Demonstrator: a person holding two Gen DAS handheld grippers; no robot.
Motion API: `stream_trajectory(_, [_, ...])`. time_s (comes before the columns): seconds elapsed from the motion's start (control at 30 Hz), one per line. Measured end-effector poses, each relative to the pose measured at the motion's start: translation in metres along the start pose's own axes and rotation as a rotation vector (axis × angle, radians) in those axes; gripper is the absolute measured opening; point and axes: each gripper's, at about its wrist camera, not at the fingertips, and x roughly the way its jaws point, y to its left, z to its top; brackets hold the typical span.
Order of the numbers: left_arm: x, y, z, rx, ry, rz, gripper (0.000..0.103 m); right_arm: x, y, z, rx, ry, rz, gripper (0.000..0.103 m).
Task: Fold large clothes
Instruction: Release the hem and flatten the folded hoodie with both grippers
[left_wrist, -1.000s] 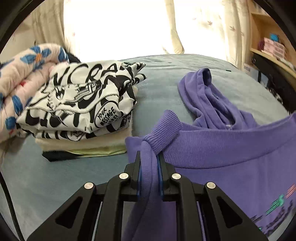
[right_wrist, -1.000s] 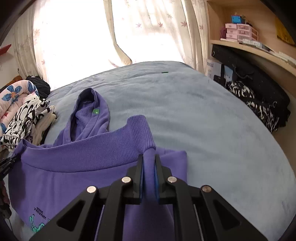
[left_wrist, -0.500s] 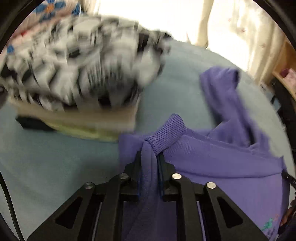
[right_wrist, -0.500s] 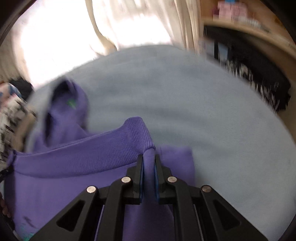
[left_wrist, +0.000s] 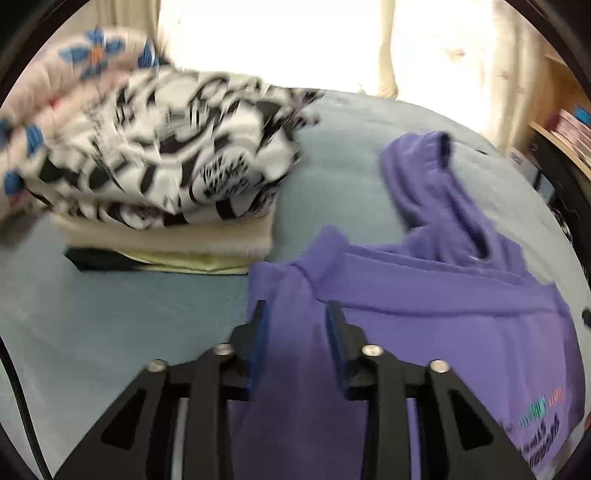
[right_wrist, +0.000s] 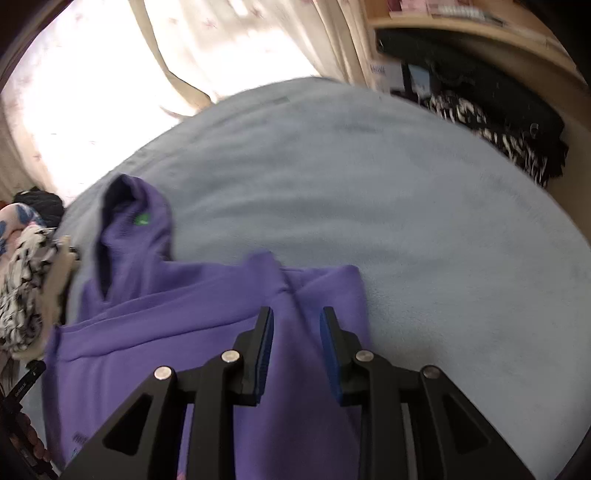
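A purple hoodie (left_wrist: 443, 325) lies on the grey-blue bed (left_wrist: 129, 325), folded over, its ribbed hem laid across toward the hood (left_wrist: 432, 173). My left gripper (left_wrist: 297, 314) is open above the hoodie's left hem corner, fabric lying loose between its fingers. In the right wrist view the hoodie (right_wrist: 155, 332) spreads to the left, hood (right_wrist: 133, 225) pointing away. My right gripper (right_wrist: 297, 319) is open over the right hem corner, not pinching the cloth.
A stack of folded clothes (left_wrist: 173, 192) with a black-and-white print on top sits left of the hoodie, also in the right wrist view (right_wrist: 29, 280). A floral quilt (left_wrist: 44, 96) lies behind it. Dark clothes (right_wrist: 498, 125) and shelves stand at the right. Curtains (right_wrist: 229, 44) hang behind the bed.
Both grippers carried the hem forward over the hoodie, lowered it, then opened. The hem corners now lie released on the garment.
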Motion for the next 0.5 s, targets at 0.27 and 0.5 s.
stream_trajectory(0.27, [-0.058, -0.050, -0.079, 0.043, -0.007, -0.095, 0.053, -0.027, 0.100, -0.090, -0.260, 0.067, 0.093, 0.026])
stream_trajectory(0.5, [-0.048, -0.032, -0.120, 0.016, 0.071, -0.065, 0.056, -0.028, 0.093, -0.133, -0.344, 0.078, 0.019, 0.026])
